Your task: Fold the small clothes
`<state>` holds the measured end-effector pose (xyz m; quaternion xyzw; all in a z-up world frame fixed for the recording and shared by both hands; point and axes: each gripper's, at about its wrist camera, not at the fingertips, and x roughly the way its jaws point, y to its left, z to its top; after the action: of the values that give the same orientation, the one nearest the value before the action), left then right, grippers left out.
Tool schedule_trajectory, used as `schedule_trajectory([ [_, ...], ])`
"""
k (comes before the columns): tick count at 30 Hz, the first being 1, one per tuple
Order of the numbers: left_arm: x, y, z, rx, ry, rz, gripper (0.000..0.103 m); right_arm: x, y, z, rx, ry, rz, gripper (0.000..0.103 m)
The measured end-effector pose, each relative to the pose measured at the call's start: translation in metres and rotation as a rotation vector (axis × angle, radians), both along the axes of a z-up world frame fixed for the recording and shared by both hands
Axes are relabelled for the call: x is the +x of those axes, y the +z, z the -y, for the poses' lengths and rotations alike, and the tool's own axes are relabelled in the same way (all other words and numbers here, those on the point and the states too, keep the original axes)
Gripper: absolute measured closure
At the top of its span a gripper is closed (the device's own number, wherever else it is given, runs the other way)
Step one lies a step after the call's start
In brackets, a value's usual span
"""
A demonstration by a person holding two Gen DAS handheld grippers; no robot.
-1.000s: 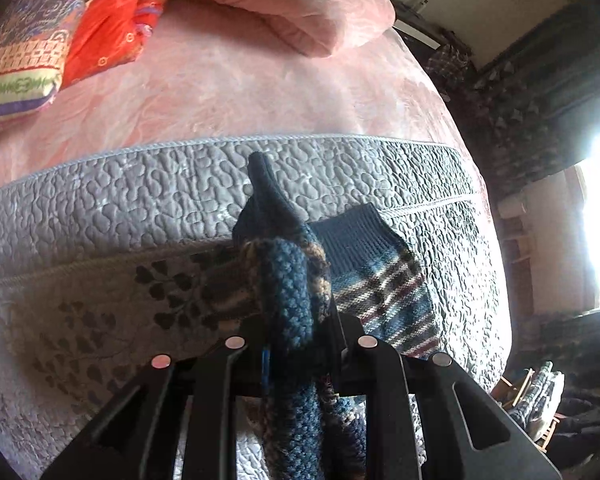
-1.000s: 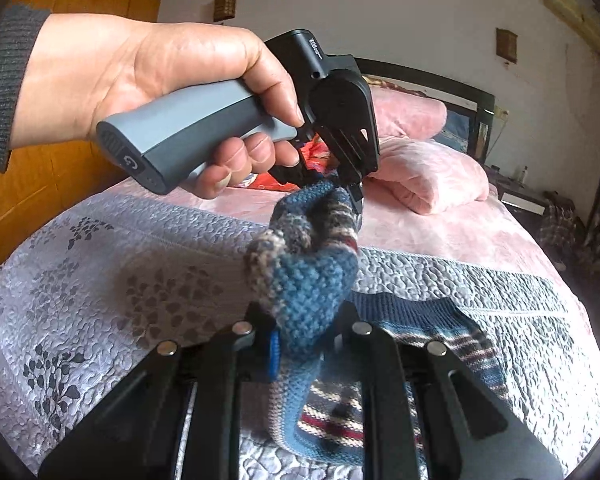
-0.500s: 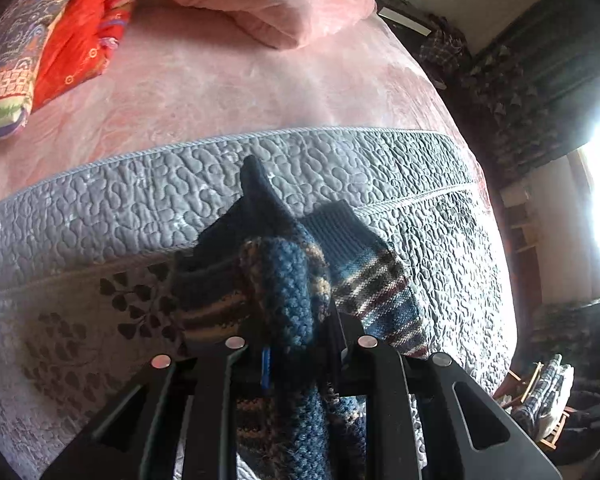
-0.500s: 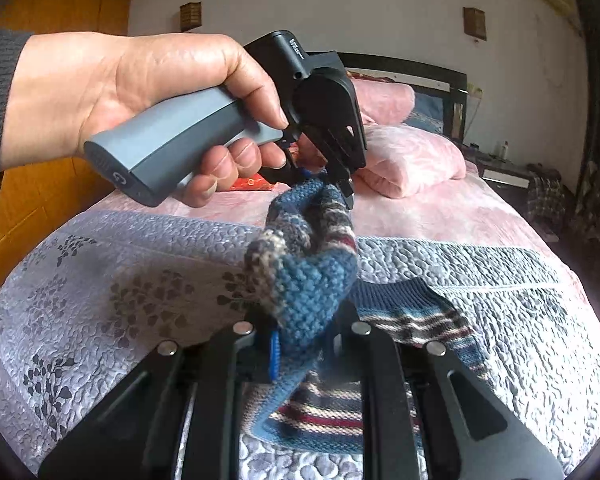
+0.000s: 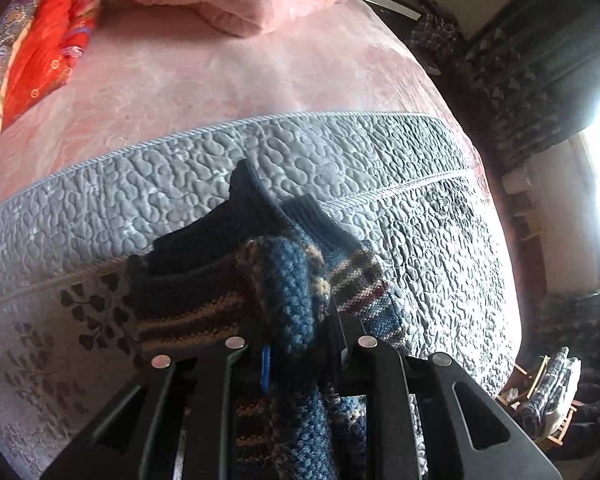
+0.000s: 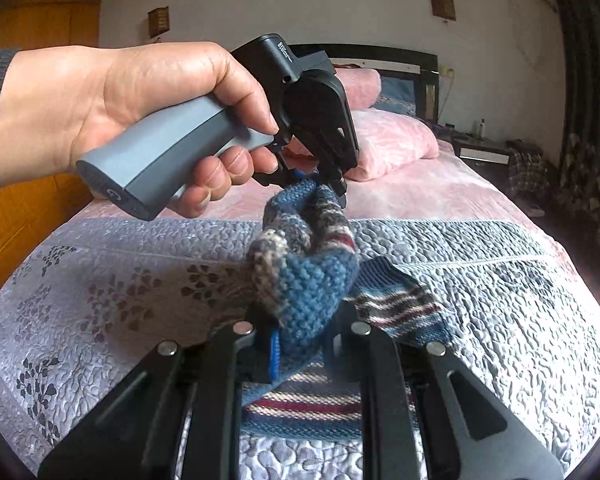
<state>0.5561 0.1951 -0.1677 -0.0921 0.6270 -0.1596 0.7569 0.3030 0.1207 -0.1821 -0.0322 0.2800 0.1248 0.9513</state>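
Both tools, left (image 6: 336,184) and right (image 6: 300,336), grip one knitted garment (image 6: 312,276) above quilt (image 6: 480,280).

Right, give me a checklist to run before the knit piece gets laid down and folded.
1. Left tool shut on the striped knit garment: ok.
2. Right tool shut on the same garment: ok.
3. Free end resting on the grey quilted bedspread, not off the edge: ok.
4. Bedspread beside the garment free of other items: ok.
5. Garment spread flat: not ok, it is bunched between the tools.
6. Which edges line up for the fold: cannot tell.
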Motion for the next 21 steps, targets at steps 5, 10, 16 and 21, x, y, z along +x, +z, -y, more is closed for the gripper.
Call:
schedule_trajectory([
  [5, 0.004, -0.008, 0.016, 0.017, -0.006, -0.005, 0.083, 0.003, -0.007, 0.016, 0.011, -0.021, -0.011, 0.089],
  [10, 0.006, -0.016, 0.034, 0.036, -0.007, -0.004, 0.083, 0.005, -0.015, 0.031, 0.024, -0.04, -0.026, 0.09],
  [16, 0.007, -0.028, 0.057, 0.058, -0.009, 0.003, 0.082, 0.006, -0.023, 0.05, 0.024, -0.061, -0.046, 0.09],
  [21, 0.008, -0.041, 0.077, 0.068, -0.006, 0.005, 0.083, 0.008, -0.034, 0.068, 0.039, -0.084, -0.068, 0.09],
])
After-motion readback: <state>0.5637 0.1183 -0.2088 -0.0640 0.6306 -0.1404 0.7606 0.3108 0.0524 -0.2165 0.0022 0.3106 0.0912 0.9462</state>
